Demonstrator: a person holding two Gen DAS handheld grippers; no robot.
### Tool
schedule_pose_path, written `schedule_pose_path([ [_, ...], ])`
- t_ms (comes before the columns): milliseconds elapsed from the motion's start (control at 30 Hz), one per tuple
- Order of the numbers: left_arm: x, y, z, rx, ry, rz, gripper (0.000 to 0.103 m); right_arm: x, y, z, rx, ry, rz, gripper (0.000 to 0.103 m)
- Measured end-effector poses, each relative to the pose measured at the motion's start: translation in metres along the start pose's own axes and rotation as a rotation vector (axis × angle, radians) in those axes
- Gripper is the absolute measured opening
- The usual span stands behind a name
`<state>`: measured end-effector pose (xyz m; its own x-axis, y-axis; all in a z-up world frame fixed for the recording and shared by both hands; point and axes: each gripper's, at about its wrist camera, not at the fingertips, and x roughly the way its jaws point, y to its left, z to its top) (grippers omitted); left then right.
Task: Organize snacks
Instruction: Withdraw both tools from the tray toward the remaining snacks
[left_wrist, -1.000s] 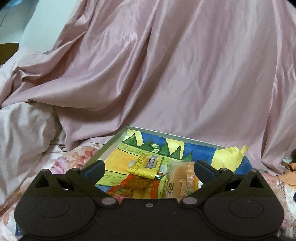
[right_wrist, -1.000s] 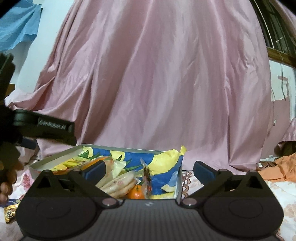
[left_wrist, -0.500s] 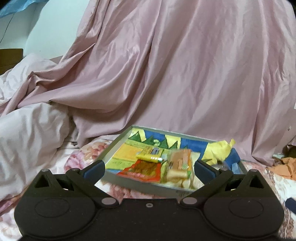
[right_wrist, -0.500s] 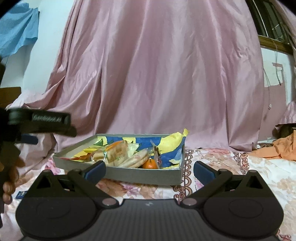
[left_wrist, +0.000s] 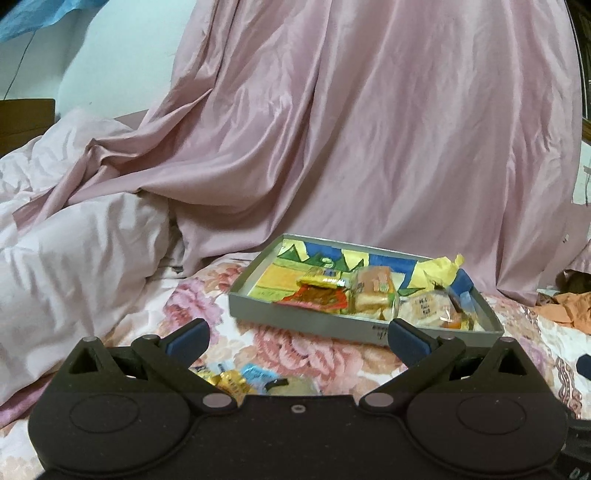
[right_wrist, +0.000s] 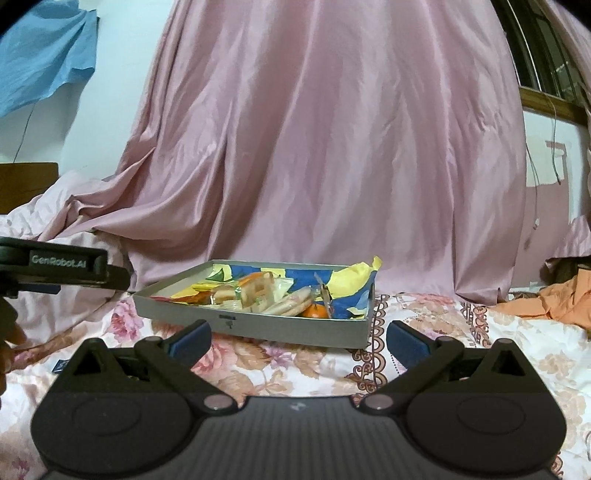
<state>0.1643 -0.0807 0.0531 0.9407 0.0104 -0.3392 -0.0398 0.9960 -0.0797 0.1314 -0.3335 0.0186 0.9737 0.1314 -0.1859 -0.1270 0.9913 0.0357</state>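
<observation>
A shallow grey box (left_wrist: 306, 322) (right_wrist: 258, 328) with a colourful lining lies on the floral bedspread. Inside it are a red-orange packet (left_wrist: 317, 297), a yellow packet (left_wrist: 319, 278), wrapped bread (left_wrist: 373, 291) (right_wrist: 255, 290), wrapped biscuits (left_wrist: 424, 306) (right_wrist: 291, 304) and a small orange (right_wrist: 315, 311). My left gripper (left_wrist: 297, 338) is open and empty, short of the box. Loose wrapped snacks (left_wrist: 240, 380) and a pale round item (left_wrist: 295, 386) lie just under it. My right gripper (right_wrist: 297, 338) is open and empty too, in front of the box's near wall. The left gripper's side (right_wrist: 66, 267) shows at the right wrist view's left edge.
Pink satin drapery (left_wrist: 351, 129) hangs behind the box, with a bundled pale quilt (left_wrist: 74, 258) on the left. Orange cloth (right_wrist: 554, 302) lies at the right on the bedspread (right_wrist: 517, 350). A person's fingers (right_wrist: 7, 350) show at the left edge.
Both grippers have pulled back from the box, which now looks smaller and farther away. Loose snacks on the bedspread have come into the left wrist view. Both stay open.
</observation>
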Motion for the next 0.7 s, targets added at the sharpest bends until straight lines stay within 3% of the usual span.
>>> schedule_pose_path([
  [267, -0.021, 0.020, -0.020, 0.018, 0.021, 0.006, 0.102, -0.004, 0.011, -0.004, 0.000, 0.042, 0.017, 0.103],
  [700, -0.037, 0.050, -0.048, 0.041, 0.051, 0.004, 0.102, 0.003, 0.032, -0.017, 0.019, 0.194, 0.080, 0.103],
])
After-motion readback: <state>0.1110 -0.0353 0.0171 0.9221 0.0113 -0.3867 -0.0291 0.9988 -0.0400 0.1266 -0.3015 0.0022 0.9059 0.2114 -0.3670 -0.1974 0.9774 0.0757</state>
